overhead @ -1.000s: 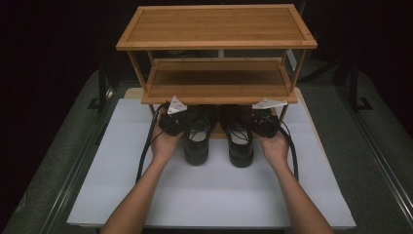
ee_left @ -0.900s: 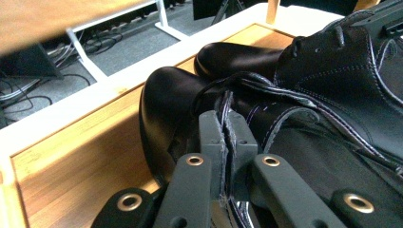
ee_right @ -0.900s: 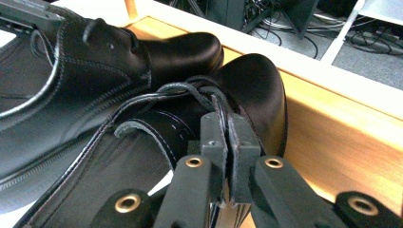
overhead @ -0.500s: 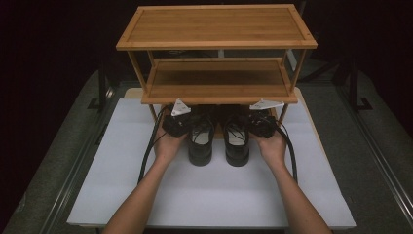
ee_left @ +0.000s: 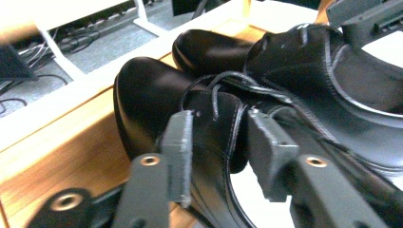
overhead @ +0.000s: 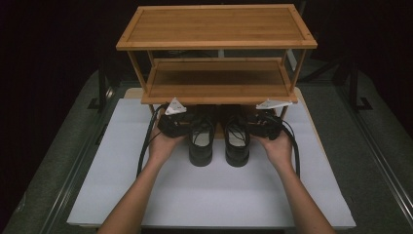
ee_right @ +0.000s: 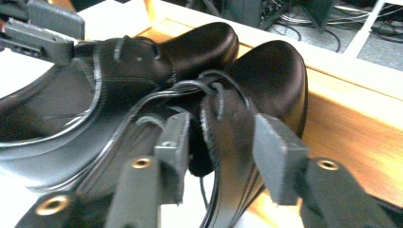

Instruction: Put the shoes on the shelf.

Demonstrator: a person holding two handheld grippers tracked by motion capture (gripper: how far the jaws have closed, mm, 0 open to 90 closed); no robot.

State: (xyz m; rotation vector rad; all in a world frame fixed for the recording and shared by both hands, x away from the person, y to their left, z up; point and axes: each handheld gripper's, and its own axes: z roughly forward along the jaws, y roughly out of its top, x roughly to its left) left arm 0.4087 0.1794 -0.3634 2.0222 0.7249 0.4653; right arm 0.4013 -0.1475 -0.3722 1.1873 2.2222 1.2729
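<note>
Since the earlier frames both black lace-up shoes have slid forward, toes now under the lowest tier of the bamboo shoe rack (overhead: 216, 80), and both pairs of jaws have just been opening. The left gripper (ee_left: 216, 142) stands part-open around the left shoe's (overhead: 200, 141) collar; the right gripper (ee_right: 216, 147) likewise straddles the right shoe's (overhead: 237, 141) collar, pads off the leather. Best to draw each gripper straight back, clear of the loose laces. The shoes are glossy, round-toed, side by side on the white counter (overhead: 97, 195).

The low shelf (overhead: 216, 83) roofs both shoes (overhead: 201, 141); white mat (overhead: 209, 195) in front lies free.
</note>
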